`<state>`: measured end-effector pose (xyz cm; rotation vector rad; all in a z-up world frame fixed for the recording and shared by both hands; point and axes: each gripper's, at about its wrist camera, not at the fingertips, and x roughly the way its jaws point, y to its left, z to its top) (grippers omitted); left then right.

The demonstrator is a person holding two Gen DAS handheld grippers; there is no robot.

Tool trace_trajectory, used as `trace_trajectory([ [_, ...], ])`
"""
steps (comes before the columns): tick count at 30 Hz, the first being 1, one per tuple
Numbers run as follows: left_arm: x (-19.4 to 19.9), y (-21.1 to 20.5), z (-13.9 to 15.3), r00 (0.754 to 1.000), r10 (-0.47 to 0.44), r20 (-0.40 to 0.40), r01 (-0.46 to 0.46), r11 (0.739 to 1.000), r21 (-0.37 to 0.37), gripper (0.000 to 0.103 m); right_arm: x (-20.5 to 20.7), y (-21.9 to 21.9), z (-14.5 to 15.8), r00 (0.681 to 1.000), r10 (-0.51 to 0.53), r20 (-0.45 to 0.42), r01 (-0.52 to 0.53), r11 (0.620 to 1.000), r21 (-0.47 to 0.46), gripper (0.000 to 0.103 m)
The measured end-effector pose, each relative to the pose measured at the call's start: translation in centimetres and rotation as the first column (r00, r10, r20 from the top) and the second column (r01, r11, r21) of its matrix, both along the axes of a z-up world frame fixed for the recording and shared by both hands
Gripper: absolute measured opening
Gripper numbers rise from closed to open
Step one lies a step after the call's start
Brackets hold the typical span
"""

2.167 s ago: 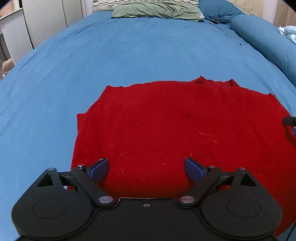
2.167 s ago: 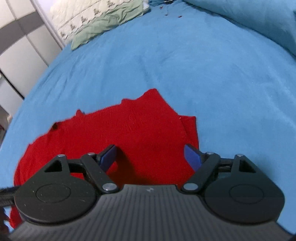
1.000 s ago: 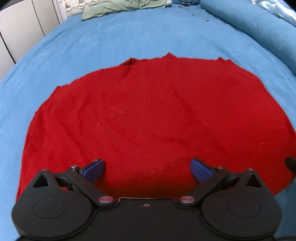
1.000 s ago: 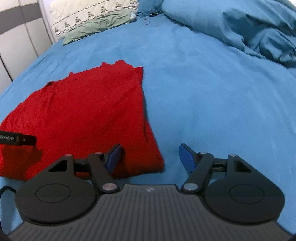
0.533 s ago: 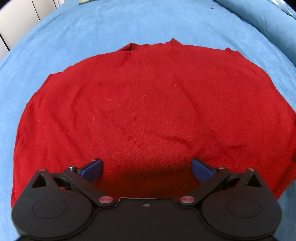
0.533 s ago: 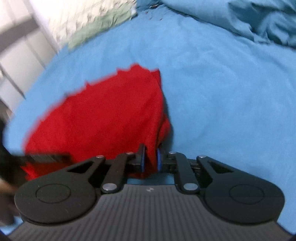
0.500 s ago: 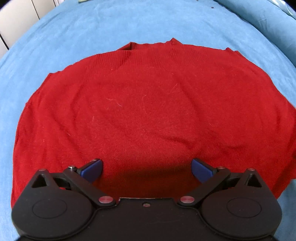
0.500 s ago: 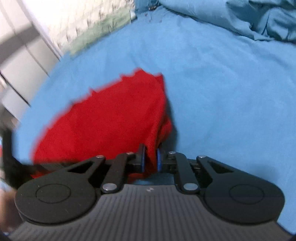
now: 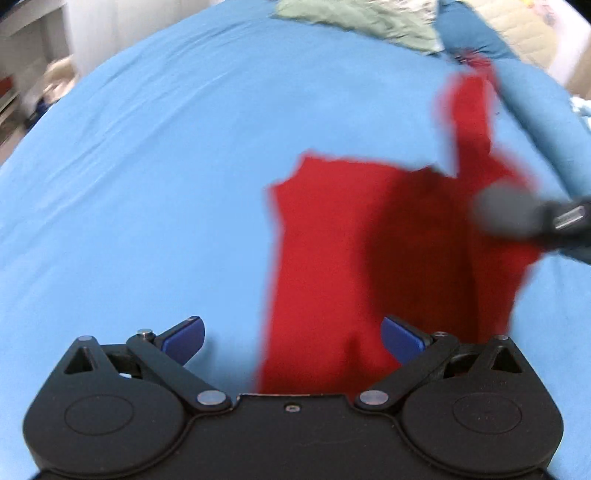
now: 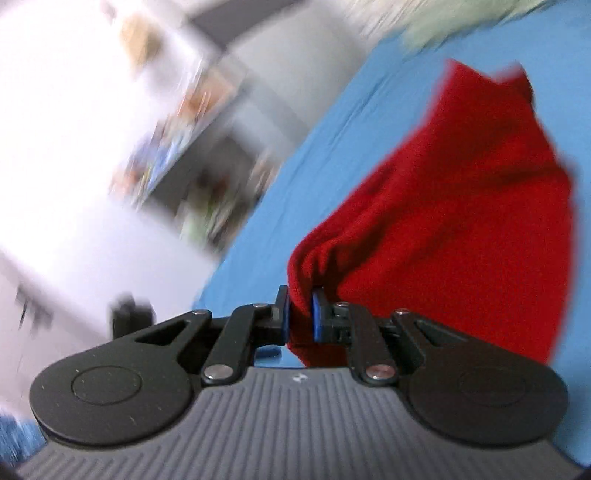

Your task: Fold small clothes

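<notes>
Blue bedsheet [image 9: 166, 155]: carrying all. Red sweater [image 9: 332, 240]: we are seeing it lying toward the right edge, one side lifted. Green pillow [image 9: 354, 14]: far edge. Left gripper [image 9: 291, 338]: gaping, empty. Right gripper [image 10: 300, 317]: pinching sweater edge; its view alone is showing blurred shelves [image 10: 173, 147].

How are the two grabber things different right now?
The left hand-held gripper has its jaws wide apart with nothing pinched; the right hand-held gripper is shut on a bunched edge of the red sweater. The left one hangs over the blue bedsheet and the flat part of the sweater; the right one holds its part lifted. Both have blue pads on black arms.
</notes>
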<state>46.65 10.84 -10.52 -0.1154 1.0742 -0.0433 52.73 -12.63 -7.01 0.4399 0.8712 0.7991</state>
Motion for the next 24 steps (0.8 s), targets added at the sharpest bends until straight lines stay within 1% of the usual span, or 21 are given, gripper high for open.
trace_trajectory([
  [1,-0.7,1.0,-1.0,1.000,0.008,-0.022,-0.007,1.000,0.005,0.103,0.4,2.0,-1.5,0.999,0.044,-0.028,-0.045,0.998,-0.045,0.027],
  [2,-1.4,1.8,-1.9,0.999,0.013,-0.042,-0.013,1.000,0.009,0.103,0.7,4.3,-3.7,0.994,0.082,-0.069,-0.089,0.990,-0.112,0.027],
  [3,-2.0,2.4,-2.8,0.998,0.018,-0.061,-0.018,1.000,0.009,0.103,0.9,6.2,-5.9,0.988,0.106,-0.108,-0.125,0.975,-0.183,0.027],
  [4,-2.7,3.0,-3.6,0.997,0.023,-0.073,-0.022,1.000,0.002,0.103,0.9,7.3,-7.5,0.983,0.121,-0.135,-0.150,0.963,-0.226,0.027],
  [5,-3.3,3.4,-4.2,0.997,0.026,-0.078,-0.026,1.000,-0.011,0.103,0.8,8.2,-8.9,0.978,0.131,-0.162,-0.169,0.954,-0.248,0.027],
  [6,-3.8,3.8,-4.6,0.997,0.027,-0.076,-0.029,0.999,-0.023,0.103,0.6,8.6,-9.7,0.977,0.129,-0.168,-0.170,0.953,-0.253,0.027],
  [7,-4.2,3.8,-4.8,0.997,0.027,-0.070,-0.029,0.999,-0.031,0.103,0.5,8.8,-9.9,0.978,0.133,-0.160,-0.171,0.953,-0.250,0.027],
  [9,-4.4,3.6,-4.8,0.999,0.021,-0.049,-0.023,0.999,-0.032,0.103,0.8,8.6,-9.7,0.978,0.146,-0.150,-0.180,0.951,-0.249,0.032],
  [10,-4.2,3.7,-4.8,0.999,0.016,-0.042,-0.018,0.999,-0.037,0.103,1.0,8.6,-9.4,0.977,0.151,-0.148,-0.184,0.952,-0.243,0.037],
  [12,-4.5,3.2,-4.4,1.000,0.010,-0.026,-0.011,0.998,-0.063,0.103,0.9,7.6,-8.5,0.976,0.167,-0.138,-0.195,0.956,-0.220,0.066],
  [13,-4.5,3.0,-4.1,1.000,0.021,-0.016,-0.022,0.997,-0.072,0.103,0.8,7.2,-7.8,0.979,0.162,-0.124,-0.185,0.959,-0.213,0.070],
  [15,-4.5,2.5,-3.2,1.000,0.013,0.000,-0.013,0.995,-0.095,0.103,0.2,5.8,-6.0,0.989,0.135,-0.064,-0.145,0.969,-0.201,0.074],
  [16,-4.5,2.4,-2.7,1.000,0.010,0.009,-0.009,0.995,-0.095,0.103,-0.1,4.6,-5.0,0.994,0.101,-0.036,-0.106,0.974,-0.201,0.076],
  [17,-4.3,2.2,-2.3,1.000,0.011,0.017,-0.009,0.996,-0.094,0.103,-0.6,3.1,-3.9,0.999,0.054,-0.009,-0.055,0.977,-0.206,0.080],
  [19,-4.2,1.9,-1.6,0.999,0.016,0.037,-0.012,0.994,-0.108,0.103,-2.0,0.7,-2.8,0.998,-0.041,0.046,0.051,0.970,-0.239,0.087],
  [20,-3.9,1.8,-1.4,0.999,0.022,0.044,-0.017,0.993,-0.116,0.102,-3.1,-0.6,-2.3,0.993,-0.095,0.076,0.112,0.957,-0.266,0.091],
  [21,-3.7,1.6,-1.2,0.998,0.031,0.047,-0.025,0.992,-0.122,0.100,-4.2,-1.9,-2.1,0.985,-0.140,0.099,0.164,0.941,-0.298,0.093],
  [22,-3.4,1.5,-1.3,0.998,0.042,0.044,-0.036,0.991,-0.127,0.096,-5.5,-2.8,-2.3,0.978,-0.175,0.117,0.205,0.920,-0.335,0.093],
  [23,-2.8,1.5,-1.5,0.998,0.056,0.036,-0.050,0.989,-0.138,0.093,-6.5,-3.5,-2.6,0.972,-0.196,0.128,0.230,0.900,-0.371,0.093],
  [24,-2.5,1.5,-1.8,0.997,0.071,0.026,-0.066,0.986,-0.155,0.088,-7.7,-4.0,-3.3,0.968,-0.207,0.140,0.247,0.879,-0.409,0.093],
])
